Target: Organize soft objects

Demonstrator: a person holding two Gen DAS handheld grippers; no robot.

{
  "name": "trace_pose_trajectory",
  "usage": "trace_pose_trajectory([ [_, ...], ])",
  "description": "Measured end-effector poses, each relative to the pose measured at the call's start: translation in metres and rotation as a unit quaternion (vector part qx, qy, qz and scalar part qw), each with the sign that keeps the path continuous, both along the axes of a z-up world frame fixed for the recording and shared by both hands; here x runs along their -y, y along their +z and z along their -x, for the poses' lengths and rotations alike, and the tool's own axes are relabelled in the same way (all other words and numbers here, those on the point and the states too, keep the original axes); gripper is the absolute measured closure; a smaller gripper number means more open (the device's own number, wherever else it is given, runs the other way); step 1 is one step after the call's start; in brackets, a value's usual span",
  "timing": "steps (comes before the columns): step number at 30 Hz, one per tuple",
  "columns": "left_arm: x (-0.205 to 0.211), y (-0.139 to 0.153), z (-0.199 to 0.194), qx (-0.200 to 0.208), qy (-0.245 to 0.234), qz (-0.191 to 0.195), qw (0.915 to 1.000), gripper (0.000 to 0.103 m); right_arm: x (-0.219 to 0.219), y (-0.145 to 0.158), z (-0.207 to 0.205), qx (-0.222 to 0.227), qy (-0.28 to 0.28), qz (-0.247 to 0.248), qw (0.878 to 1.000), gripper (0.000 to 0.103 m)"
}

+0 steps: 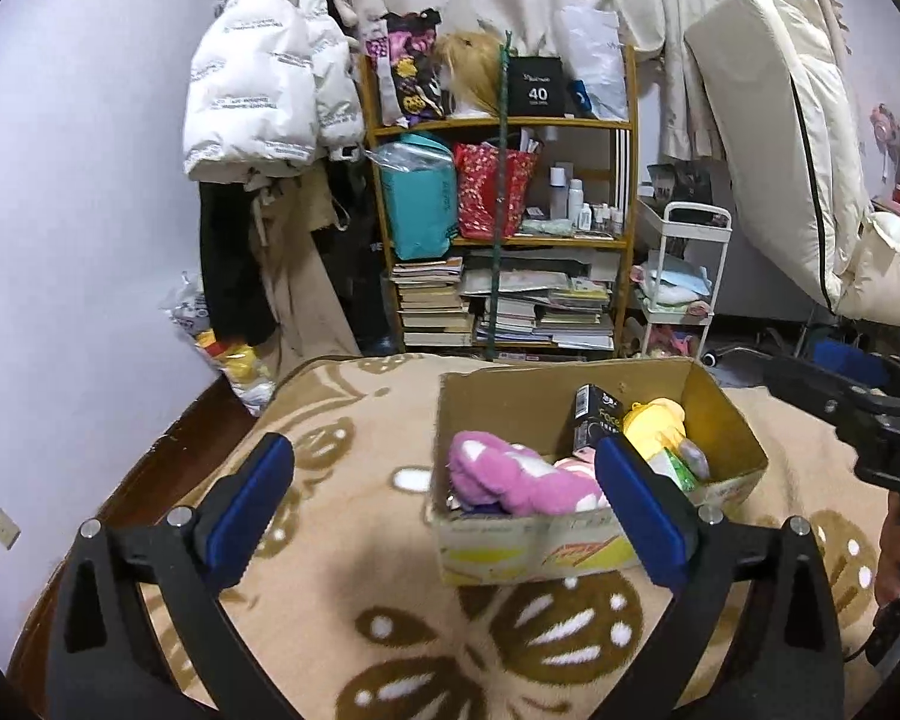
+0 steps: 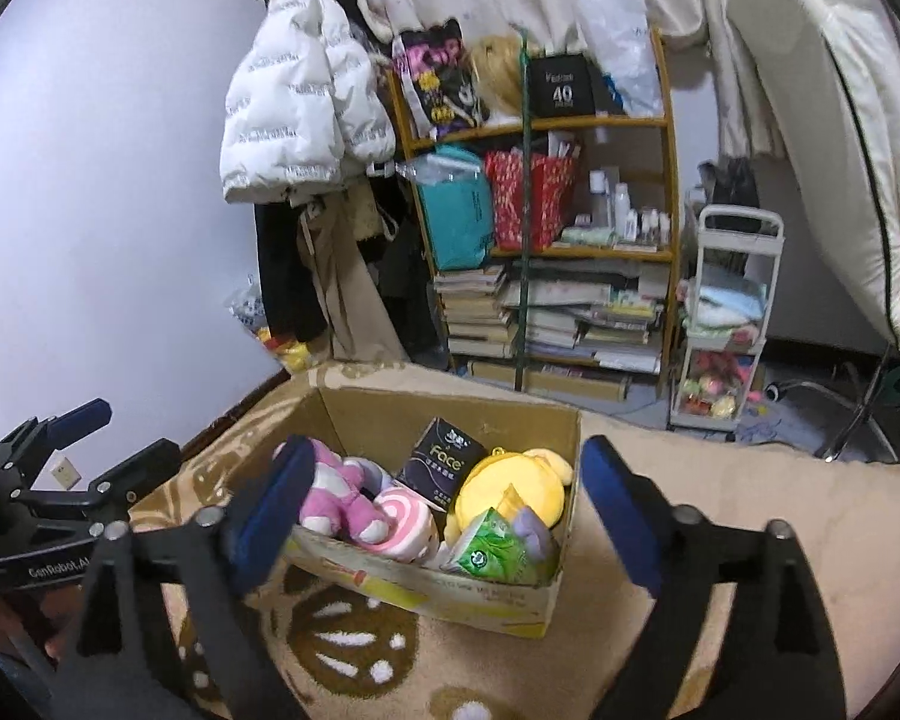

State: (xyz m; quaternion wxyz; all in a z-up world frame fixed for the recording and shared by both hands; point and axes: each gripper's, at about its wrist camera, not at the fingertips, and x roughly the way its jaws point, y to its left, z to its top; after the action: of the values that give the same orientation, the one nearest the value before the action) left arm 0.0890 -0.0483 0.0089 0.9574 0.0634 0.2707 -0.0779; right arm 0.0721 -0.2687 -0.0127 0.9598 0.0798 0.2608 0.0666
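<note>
A cardboard box is set on a beige blanket with a brown flower pattern, toward the far edge of the blanket. The soft things are gathered inside it. A pink plush toy is laid against the left wall of the box, and a pink-and-white swirl cushion is pressed just beside it near the front wall. A yellow plush toy is seated toward the right wall, with a green tissue pack tilted against it at the front right corner. A black tissue box is propped upright near the middle, toward the back wall.

The left gripper is held above the blanket, in front of and to the left of the box; its jaws are spread wide and nothing is held between them. The right gripper is held in front of the box, its jaws likewise spread wide and nothing gripped, the box being seen through the gap.

Beyond the blanket's far edge a wooden shelf filled with books and bags is seen, and a white jacket is hung to its left.
</note>
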Motion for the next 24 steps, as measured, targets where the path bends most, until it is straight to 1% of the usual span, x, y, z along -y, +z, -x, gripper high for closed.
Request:
trace_pose_trajectory([
  [2,-0.007,0.007,0.012,0.004,0.001,0.001,1.0,0.003,-0.001,0.008,0.011,0.005,-0.002,0.005,1.0,0.001],
  [3,-0.009,0.01,0.018,0.007,0.002,0.001,1.0,0.003,-0.002,0.013,0.017,0.009,-0.004,0.008,1.0,0.0],
  [7,-0.018,0.022,0.044,0.027,0.003,-0.01,0.9996,0.002,-0.003,0.032,0.042,0.03,-0.011,0.012,0.999,0.0],
  [11,-0.029,0.033,0.066,0.041,0.007,0.003,0.9991,0.001,-0.002,0.045,0.066,0.04,-0.021,0.014,0.999,0.0],
  [15,-0.038,0.036,0.083,0.046,0.011,0.014,0.9988,0.001,0.002,0.051,0.087,0.049,-0.037,0.02,0.998,0.0],
  [24,-0.045,0.037,0.116,0.07,0.01,0.006,0.9975,0.001,0.009,0.061,0.122,0.067,-0.064,0.031,0.995,0.0],
])
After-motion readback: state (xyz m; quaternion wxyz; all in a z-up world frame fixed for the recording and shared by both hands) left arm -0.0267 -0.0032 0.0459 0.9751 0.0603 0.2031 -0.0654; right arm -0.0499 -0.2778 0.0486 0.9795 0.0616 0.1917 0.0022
